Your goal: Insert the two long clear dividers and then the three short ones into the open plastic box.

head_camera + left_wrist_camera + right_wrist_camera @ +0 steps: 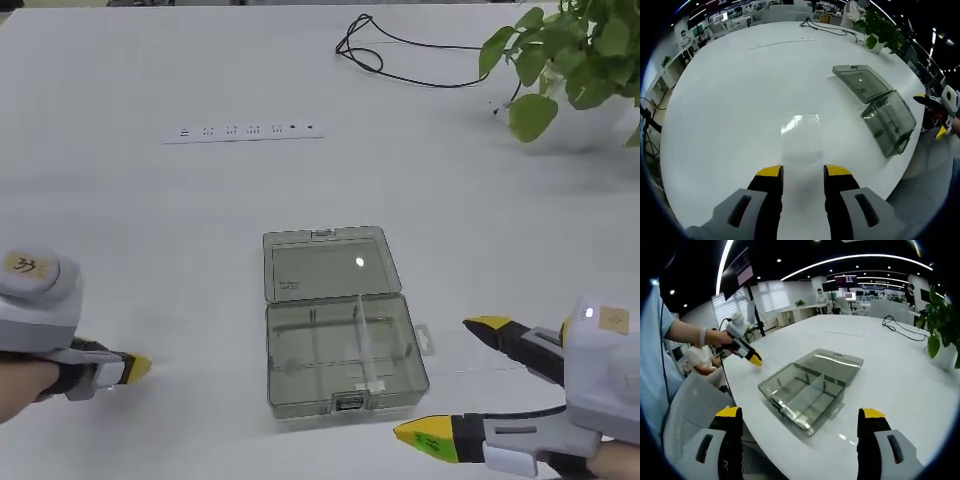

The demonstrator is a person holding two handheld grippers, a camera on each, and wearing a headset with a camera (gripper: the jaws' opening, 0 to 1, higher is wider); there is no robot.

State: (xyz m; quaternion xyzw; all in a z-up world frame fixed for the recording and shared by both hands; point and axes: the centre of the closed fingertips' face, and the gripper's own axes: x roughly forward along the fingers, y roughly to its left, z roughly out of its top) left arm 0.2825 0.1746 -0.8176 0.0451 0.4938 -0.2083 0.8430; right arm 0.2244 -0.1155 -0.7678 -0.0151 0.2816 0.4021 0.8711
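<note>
Lower centre of the head view: box (345, 398) sits open on the white table (150, 230), lid (325, 262) laid flat toward the top of frame. One long divider (362, 338) stands inside, right of the middle, running front to back. Left gripper (135, 368) is at lower left, well apart from the box. Right gripper (450, 380) is at lower right, near the box's right side, jaws spread wide and holding nothing. Power strip (243, 131) upper middle, cable (400, 50) and plant (570, 50) upper right.

Left gripper view: left gripper (804, 172) at bottom centre, jaws parted with bare table between them, nothing gripped. Box (890, 120) at right, right gripper (935, 117) at the right edge. Pale rectangular sheen ahead of the jaws; can't tell whether it's glare or a clear part.

Right gripper view: right gripper (801, 413) jaws far apart, released. Box (800, 395) is centred ahead, lid (832, 362) behind it, a divider upright inside. Left gripper (747, 355) is at upper left, chair (685, 415) at lower left.
</note>
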